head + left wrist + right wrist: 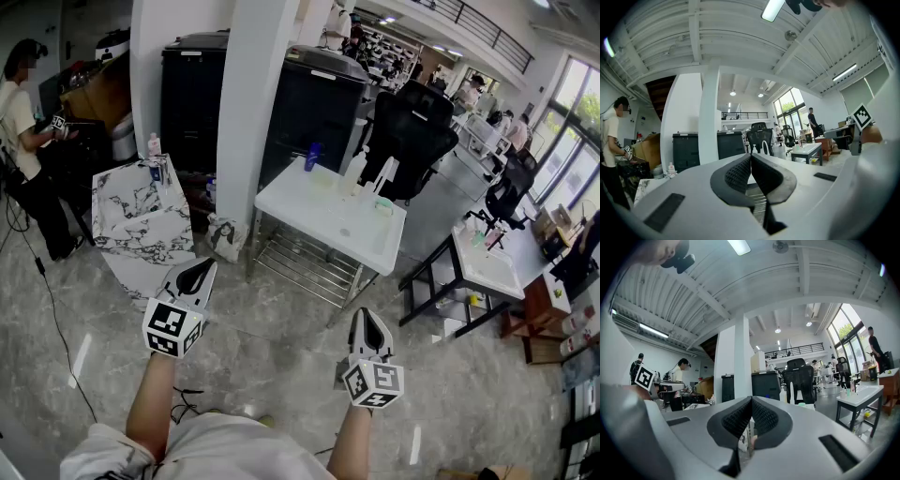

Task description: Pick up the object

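A white table (319, 214) stands ahead of me on the grey floor. On it are a blue bottle (312, 156), two pale spray bottles (383, 174) and a small greenish container (382, 206). My left gripper (199, 275) is held low, well short of the table, with its jaws pressed together and nothing between them (750, 157). My right gripper (367, 324) hangs beside it at the same distance from the table, also shut and empty (751, 400). Both point towards the table.
A marble-patterned block (141, 217) with small bottles sits at the left. A white pillar (253, 112), two black cabinets (314, 103) and a black office chair (412, 131) stand behind the table. A second white table (487, 264) is at the right; a person (19, 122) stands far left.
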Demonstrator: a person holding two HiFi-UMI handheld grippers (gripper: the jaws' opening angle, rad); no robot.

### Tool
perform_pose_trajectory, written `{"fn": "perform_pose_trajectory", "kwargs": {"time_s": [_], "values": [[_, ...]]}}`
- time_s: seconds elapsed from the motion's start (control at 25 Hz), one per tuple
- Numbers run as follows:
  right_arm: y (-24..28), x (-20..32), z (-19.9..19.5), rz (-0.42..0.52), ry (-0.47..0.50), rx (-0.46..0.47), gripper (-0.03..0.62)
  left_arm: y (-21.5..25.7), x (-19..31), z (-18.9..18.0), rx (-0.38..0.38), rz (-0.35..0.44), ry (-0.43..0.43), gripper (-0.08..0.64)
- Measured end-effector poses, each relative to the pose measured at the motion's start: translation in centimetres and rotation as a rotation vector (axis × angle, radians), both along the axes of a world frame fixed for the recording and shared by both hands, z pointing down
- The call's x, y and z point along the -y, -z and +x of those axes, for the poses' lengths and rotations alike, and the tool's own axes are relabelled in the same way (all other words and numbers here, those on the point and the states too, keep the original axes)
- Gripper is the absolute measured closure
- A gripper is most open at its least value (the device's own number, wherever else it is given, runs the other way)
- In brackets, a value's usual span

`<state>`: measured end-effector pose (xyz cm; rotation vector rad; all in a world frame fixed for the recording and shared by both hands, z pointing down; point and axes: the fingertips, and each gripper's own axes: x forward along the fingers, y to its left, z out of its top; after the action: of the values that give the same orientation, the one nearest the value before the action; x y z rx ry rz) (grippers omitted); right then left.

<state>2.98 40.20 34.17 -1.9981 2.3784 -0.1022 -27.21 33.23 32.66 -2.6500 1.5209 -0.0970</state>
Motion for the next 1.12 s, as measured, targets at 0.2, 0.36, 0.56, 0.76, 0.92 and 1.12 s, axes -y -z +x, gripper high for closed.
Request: {"fn": "perform_pose_trajectory", "kwargs": {"time_s": [0.2, 0.36, 0.56, 0.76, 0.92, 1.12], "values": [[0.2, -0.2, -0.5, 0.007, 0.010, 0.001, 0.588, 0.4, -0.4, 0.5, 0.005, 0.013, -0.015, 0.538], [0.3, -0.8, -0.6, 0.008, 0.011, 0.004, 0.588, 0.6, -0.8, 0.8, 0.008, 0.018, -0.022, 0.538], [0.5, -1.8, -0.7, 0.019, 0.025, 0.008, 0.586, 0.4, -1.7, 1.4, 0.010, 0.011, -0.036, 0.538], [-0.1, -2.2, -0.6, 0.021, 0.024, -0.001, 0.586, 0.2, -2.1, 2.0, 0.011, 0.018, -0.044, 0.538], [-0.2, -2.7, -0.2, 0.019, 0.015, -0.007, 0.586, 0.1, -2.4, 2.4, 0.017, 0.011, -0.049, 0.538], [-0.2, -2.8, 0.4, 0.011, 0.004, -0.018, 0.586, 0.1, -2.5, 3.0, 0.016, 0.004, -0.050, 0.538]]}}
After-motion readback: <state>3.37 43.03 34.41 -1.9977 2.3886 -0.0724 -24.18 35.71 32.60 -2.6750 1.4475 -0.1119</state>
